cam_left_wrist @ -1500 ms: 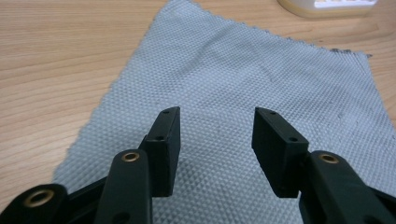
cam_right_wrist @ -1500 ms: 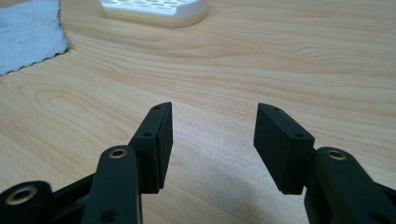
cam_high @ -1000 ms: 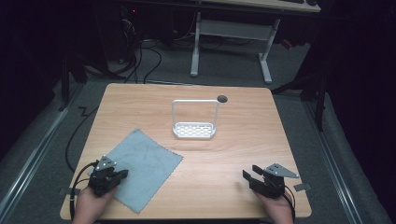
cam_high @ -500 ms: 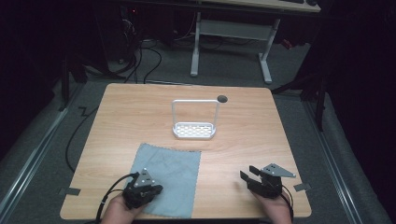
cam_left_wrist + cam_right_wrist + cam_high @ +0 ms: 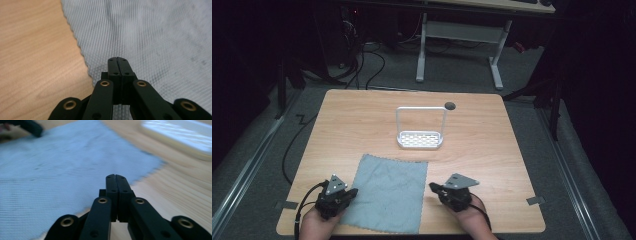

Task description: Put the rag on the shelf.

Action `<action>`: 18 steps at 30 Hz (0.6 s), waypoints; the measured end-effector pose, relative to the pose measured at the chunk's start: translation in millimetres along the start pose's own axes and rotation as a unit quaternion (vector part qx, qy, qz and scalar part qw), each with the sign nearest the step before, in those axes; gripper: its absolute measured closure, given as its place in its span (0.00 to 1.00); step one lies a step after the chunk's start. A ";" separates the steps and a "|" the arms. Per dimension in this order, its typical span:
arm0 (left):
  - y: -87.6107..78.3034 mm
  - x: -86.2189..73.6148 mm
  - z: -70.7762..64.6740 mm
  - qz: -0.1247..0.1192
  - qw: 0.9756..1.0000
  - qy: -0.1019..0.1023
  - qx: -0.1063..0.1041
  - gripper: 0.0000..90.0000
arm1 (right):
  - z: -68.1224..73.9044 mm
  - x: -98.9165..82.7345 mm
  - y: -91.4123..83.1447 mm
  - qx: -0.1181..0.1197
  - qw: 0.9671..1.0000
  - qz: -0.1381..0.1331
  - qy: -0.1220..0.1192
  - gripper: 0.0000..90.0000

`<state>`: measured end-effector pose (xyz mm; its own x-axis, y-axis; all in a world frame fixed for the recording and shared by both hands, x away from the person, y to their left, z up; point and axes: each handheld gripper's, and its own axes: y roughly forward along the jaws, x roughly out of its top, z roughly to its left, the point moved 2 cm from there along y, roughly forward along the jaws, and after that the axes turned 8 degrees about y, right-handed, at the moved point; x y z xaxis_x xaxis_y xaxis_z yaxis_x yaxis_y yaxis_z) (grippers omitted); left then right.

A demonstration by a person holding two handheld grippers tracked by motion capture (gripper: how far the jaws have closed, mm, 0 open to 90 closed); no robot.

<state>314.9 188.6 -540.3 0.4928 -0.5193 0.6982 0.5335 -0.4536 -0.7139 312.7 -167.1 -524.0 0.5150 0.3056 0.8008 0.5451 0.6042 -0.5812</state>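
Observation:
A grey-blue cloth (image 5: 387, 195) lies flat and square near the table's front edge. My left gripper (image 5: 352, 192) rests at the cloth's left side. In the left gripper view its jaws (image 5: 117, 58) are pressed together over the cloth (image 5: 150, 37), having just closed, with no fabric visibly between them. My right gripper (image 5: 432, 187) sits at the cloth's right edge. Its jaws (image 5: 115, 175) have also just closed, tips at the edge of the cloth (image 5: 62, 170), with nothing seen between them.
A white perforated rack (image 5: 420, 140) with a tall wire handle stands mid-table behind the cloth, blurred in the right gripper view (image 5: 180, 135). A dark cable hole (image 5: 450, 105) sits near the wooden table's (image 5: 362, 125) back edge. Cables trail off the left.
The cloth slid right from the front left and turned square to the table. My left gripper went right with it, then back left. My right gripper moved left to the cloth's edge.

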 end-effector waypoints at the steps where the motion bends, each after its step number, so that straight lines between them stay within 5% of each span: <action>1: 0.4 0.1 -1.2 -0.002 1.000 0.000 0.002 1.00 | 7.4 2.1 8.8 0.014 1.000 0.012 -0.010 1.00; 3: 1.1 1.1 -3.7 0.000 1.000 0.007 0.005 1.00 | 20.8 3.8 24.6 0.035 0.998 0.038 -0.034 1.00; 8: 1.9 1.8 -10.4 -0.003 1.000 0.014 0.001 1.00 | 35.4 2.3 44.4 0.041 0.993 0.081 -0.073 1.00; 14: 2.2 2.2 -15.2 -0.006 1.000 0.015 -0.015 1.00 | 20.6 -0.2 37.5 0.039 0.995 0.082 -0.051 1.00; 18: 8.9 10.1 -26.5 -0.009 0.998 0.023 -0.054 1.00 | 8.5 -6.4 26.1 0.028 0.996 0.078 -0.036 1.00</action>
<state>306.4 160.2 -540.9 0.4503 -0.5418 0.7097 0.4644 -0.5367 -0.7044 318.0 -147.1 -543.1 0.5410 0.4489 0.7113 0.4244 0.5845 -0.6916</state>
